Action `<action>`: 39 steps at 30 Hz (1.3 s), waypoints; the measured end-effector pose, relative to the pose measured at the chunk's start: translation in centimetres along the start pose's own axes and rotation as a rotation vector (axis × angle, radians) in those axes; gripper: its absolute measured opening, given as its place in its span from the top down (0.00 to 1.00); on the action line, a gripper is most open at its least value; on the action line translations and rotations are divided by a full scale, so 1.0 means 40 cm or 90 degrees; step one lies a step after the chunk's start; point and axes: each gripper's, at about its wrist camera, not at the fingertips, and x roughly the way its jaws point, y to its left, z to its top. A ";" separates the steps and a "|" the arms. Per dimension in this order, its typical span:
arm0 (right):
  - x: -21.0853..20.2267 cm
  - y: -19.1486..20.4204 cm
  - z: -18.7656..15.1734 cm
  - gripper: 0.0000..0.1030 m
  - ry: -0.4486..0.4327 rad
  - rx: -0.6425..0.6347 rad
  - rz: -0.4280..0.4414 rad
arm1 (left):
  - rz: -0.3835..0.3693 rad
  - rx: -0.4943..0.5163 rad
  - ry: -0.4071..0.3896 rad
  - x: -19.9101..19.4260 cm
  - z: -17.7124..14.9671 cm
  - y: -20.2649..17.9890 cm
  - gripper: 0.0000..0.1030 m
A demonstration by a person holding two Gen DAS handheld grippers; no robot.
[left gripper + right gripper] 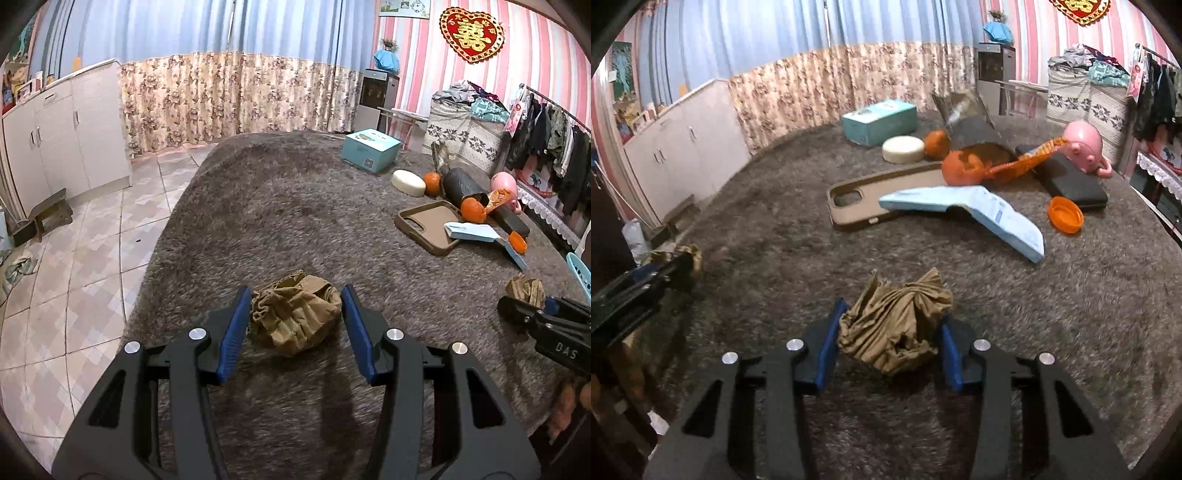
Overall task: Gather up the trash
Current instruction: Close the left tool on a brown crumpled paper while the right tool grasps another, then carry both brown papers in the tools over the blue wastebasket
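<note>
On the shaggy grey-brown carpet [1034, 314], short of the tan phone case [857, 206], one crumpled brown paper wad [894, 328] is pinched by the right gripper [888, 339] — its loose folds could slip out. Another crumpled brown wad [295, 317] is bracketed, ungripped, by the wide left gripper [295, 325].

Bare rug [280, 206] left; clutter w/ phone case [886, 199] right.

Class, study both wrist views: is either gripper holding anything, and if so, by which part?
Each gripper brackets its own crumpled brown paper wad at the wad's sides. Whether either grip is firm cannot be told; both wads rest on the grey rug.
</note>
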 end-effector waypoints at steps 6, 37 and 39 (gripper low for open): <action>-0.058 -0.038 0.032 0.55 -0.048 0.000 -0.006 | -0.013 0.009 -0.005 -0.004 0.040 -0.060 0.52; -0.436 -0.720 -0.027 0.55 -0.197 0.143 -0.331 | -0.263 0.208 -0.067 0.008 0.141 -0.842 0.52; -0.456 -0.764 -0.038 0.55 -0.204 0.157 -0.350 | -0.289 0.219 -0.065 0.007 0.140 -0.896 0.52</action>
